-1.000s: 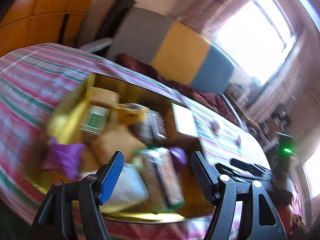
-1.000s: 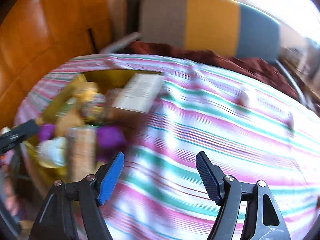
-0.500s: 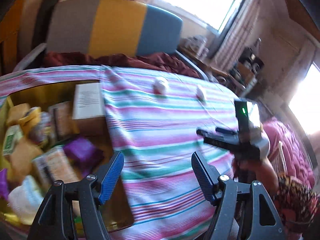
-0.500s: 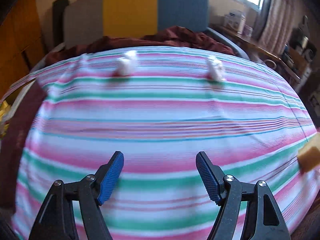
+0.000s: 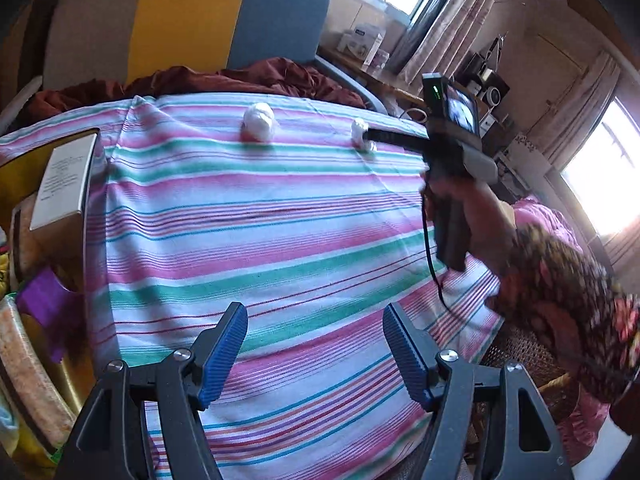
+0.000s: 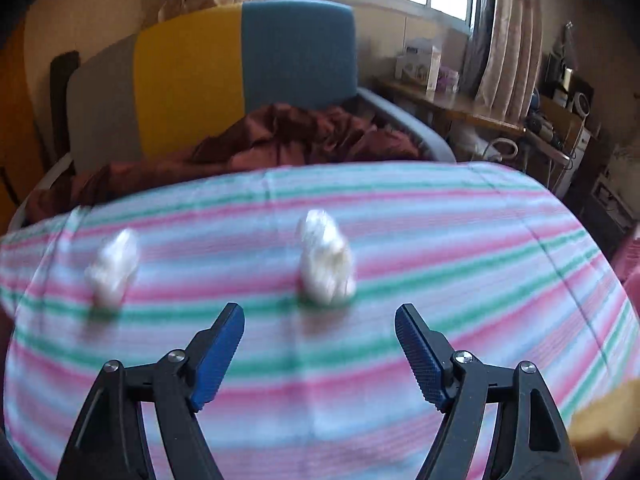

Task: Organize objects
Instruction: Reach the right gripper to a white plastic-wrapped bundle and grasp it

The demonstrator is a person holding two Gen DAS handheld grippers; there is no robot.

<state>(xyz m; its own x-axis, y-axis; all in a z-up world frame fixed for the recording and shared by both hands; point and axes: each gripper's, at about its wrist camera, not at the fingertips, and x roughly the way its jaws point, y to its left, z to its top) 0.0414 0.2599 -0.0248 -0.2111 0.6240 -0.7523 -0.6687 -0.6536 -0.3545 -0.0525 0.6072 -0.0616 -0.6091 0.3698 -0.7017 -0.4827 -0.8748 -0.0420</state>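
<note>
Two white crumpled wads lie on the striped cloth. In the right wrist view the right wad (image 6: 326,266) sits just beyond my open, empty right gripper (image 6: 319,354), and the left wad (image 6: 113,266) lies further left. In the left wrist view both wads show near the far edge, the left one (image 5: 259,122) and the right one (image 5: 361,133); the right gripper's fingers reach that second wad. My left gripper (image 5: 315,354) is open and empty over the bare cloth (image 5: 260,240).
A yellow box (image 5: 24,168) at the left edge holds a white carton (image 5: 64,182), a purple item (image 5: 46,308) and packets. A grey, yellow and blue headboard (image 6: 240,68) and maroon blanket (image 6: 288,136) lie behind. A yellow object (image 6: 604,420) shows at bottom right.
Both grippers swung right, away from the yellow box, out over the cloth. The right gripper moved forward, close to the right white wad. Both stayed open.
</note>
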